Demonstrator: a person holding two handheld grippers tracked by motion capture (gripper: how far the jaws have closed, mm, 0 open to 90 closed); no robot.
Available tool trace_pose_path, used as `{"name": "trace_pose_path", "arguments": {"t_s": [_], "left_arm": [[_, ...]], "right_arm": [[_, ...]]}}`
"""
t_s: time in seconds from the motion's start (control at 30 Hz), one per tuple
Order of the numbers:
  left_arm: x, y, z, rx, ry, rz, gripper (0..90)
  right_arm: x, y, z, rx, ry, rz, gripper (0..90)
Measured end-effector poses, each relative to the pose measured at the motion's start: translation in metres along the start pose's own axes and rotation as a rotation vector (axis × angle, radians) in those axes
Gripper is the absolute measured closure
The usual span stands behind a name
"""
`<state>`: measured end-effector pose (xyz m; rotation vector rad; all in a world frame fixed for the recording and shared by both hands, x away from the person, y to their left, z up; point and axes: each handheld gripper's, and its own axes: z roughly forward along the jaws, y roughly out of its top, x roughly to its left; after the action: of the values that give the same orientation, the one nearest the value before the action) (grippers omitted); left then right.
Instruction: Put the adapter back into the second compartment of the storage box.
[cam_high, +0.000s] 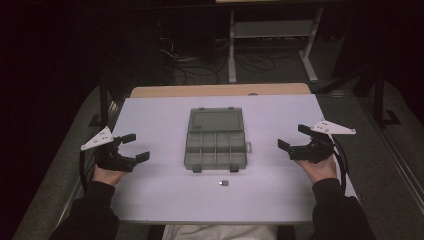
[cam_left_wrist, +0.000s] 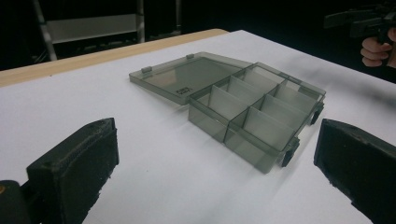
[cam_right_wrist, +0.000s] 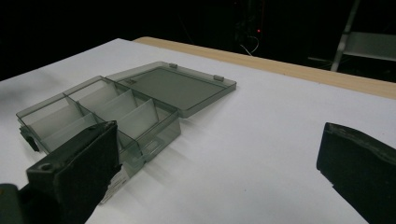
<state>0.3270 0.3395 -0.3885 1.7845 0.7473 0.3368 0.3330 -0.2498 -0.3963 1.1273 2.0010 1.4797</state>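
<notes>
Smoky grey translucent plastic organizer box (cam_high: 216, 142) sits mid-bench, roughly centred between both hands. Lid (cam_high: 215, 120) is flipped fully open, lying flat on the far side, joined by two hinges at the box's far edge. Tray is split by dividers into eight compartments, two rows of four; all look empty. Two dark latch tabs on the near edge, plus a small clear tab sticking out on the right side. A label or print mark shows on the lid in the left gripper view, too small to read.

Bench (cam_high: 150, 200) has a white top sheet, with a wood strip exposed along the far edge.

Small dark object (cam_high: 224, 183) lies on the bench just near of the box, apart from it, right of centre. Can't tell what it is.

Left claw (cam_high: 136, 147) is at the left of the bench, well apart from the box, jaws spread wide, nothing between them. Right claw (cam_high: 293, 137) is at the right, also clear of the box, jaws spread wide, empty. Both point inward toward the box. Each is held in a hand with a dark sleeve behind it.

Floor beyond the bench is dark, cables and a metal frame visible.
</notes>
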Motion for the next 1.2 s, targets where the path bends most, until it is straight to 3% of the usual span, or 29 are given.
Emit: {"name": "trace_pose_path", "arguments": {"t_s": [0.23,0.73,1.2], "left_arm": [[0.000,0.000,0.000,-0.005,-0.002,0.004,0.0],[-0.001,-0.001,0.001,0.013,0.021,-0.002,0.0],[-0.023,0.018,0.009,0.114,-0.016,0.108,0.0]], "right_arm": [[0.008,-0.001,-0.005,-0.017,0.014,-0.032,0.0],[0.007,-0.002,-0.009,-0.027,0.028,-0.023,0.0],[0.007,-0.004,-0.009,-0.019,0.040,-0.030,0.0]]}}
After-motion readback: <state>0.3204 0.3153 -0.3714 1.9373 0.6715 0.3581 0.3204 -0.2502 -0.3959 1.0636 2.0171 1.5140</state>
